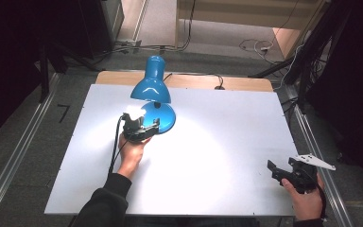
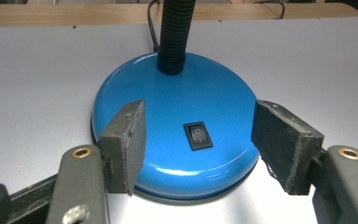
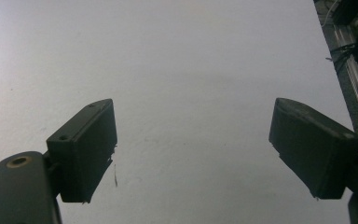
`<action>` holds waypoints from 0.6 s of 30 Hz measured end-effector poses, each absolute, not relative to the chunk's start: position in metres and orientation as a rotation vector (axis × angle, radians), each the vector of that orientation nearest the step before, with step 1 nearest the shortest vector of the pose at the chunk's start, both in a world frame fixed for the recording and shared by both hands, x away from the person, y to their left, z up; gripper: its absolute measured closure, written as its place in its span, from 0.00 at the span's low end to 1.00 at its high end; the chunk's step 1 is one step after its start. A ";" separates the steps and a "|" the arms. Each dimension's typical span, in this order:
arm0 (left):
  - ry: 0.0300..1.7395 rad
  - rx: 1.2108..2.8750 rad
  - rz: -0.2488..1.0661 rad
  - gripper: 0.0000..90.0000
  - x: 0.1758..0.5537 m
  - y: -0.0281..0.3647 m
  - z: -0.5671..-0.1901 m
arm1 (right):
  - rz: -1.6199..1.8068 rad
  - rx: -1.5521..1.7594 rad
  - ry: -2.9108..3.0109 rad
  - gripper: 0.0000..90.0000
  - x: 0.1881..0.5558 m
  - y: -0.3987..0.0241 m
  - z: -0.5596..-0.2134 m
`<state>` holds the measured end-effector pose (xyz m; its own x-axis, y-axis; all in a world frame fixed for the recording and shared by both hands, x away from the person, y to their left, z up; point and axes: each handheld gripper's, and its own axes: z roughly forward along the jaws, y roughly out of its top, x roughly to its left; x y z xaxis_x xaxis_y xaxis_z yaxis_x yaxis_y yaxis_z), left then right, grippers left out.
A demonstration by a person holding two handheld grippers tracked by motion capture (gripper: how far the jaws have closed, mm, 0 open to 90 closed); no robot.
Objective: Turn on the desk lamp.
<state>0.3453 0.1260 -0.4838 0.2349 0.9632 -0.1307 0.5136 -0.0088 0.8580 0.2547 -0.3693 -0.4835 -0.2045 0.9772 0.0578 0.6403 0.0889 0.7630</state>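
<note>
Blue desk lamp (image 1: 152, 90) is standing in the upper left-centre of the high view, on the white worktop (image 1: 217, 142). Its shade is pointing down and its light is falling in a bright pool over the middle of the worktop. Round blue lamp base (image 2: 172, 126) is sitting in the centre of the left gripper view, with the black ribbed neck (image 2: 173, 35) rising from its top toward the upper edge of the frame.

Left tongs (image 1: 142, 128) are sitting at the near edge of the lamp base in the high view, just left of centre. Jaws are standing apart, released, one on each side of the base. In the left gripper view the left-hand pad (image 2: 126, 144) is lying over the rim of the base, whether touching I cannot tell; the right-hand pad is standing just clear of the rim. Nothing is being gripped. Black rocker switch (image 2: 198, 136) is showing between the two pads, on the near slope of the base, untouched.

Person's left hand (image 1: 131, 153) is coming up from the bottom of the high view, dark sleeve (image 1: 105, 201) behind it, cable trailing down the left of the wrist.

Right tongs (image 1: 283, 172) are resting at the lower right of the high view, near the worktop's corner, well apart from the lamp. Jaws are standing wide apart, released; in the right gripper view bare white worktop is lying between them.
</note>
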 end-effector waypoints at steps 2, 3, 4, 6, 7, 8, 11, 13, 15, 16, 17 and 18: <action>1.399 1.639 0.654 0.39 0.344 0.127 -0.484 | 0.937 1.585 1.899 0.15 0.255 -0.369 -0.483; 1.400 1.641 0.656 0.39 0.342 0.128 -0.484 | 0.938 1.586 1.899 0.15 0.255 -0.369 -0.483; 1.397 1.639 0.653 0.39 0.341 0.129 -0.484 | 0.938 1.586 1.899 0.15 0.254 -0.369 -0.483; 1.398 1.643 0.649 0.38 0.339 0.129 -0.484 | 0.938 1.586 1.899 0.15 0.254 -0.369 -0.483; 1.397 1.639 0.648 0.37 0.338 0.130 -0.484 | 0.937 1.585 1.899 0.15 0.254 -0.369 -0.483; 1.392 1.646 0.648 0.37 0.336 0.131 -0.484 | 0.937 1.584 1.899 0.15 0.254 -0.369 -0.483; 1.394 1.645 0.658 0.36 0.333 0.132 -0.485 | 0.937 1.592 1.899 0.15 0.254 -0.369 -0.483; 1.397 1.647 0.659 0.36 0.332 0.135 -0.486 | 0.936 1.585 1.899 0.15 0.254 -0.369 -0.483; 1.404 1.647 0.657 0.35 0.331 0.137 -0.487 | 0.937 1.585 1.898 0.15 0.254 -0.369 -0.483; 1.405 1.649 0.659 0.35 0.330 0.138 -0.487 | 0.938 1.586 1.898 0.15 0.254 -0.369 -0.483; 1.404 1.650 0.660 0.34 0.329 0.138 -0.487 | 0.939 1.586 1.898 0.15 0.254 -0.369 -0.483; 1.406 1.652 0.664 0.34 0.328 0.138 -0.488 | 0.939 1.586 1.898 0.15 0.254 -0.369 -0.483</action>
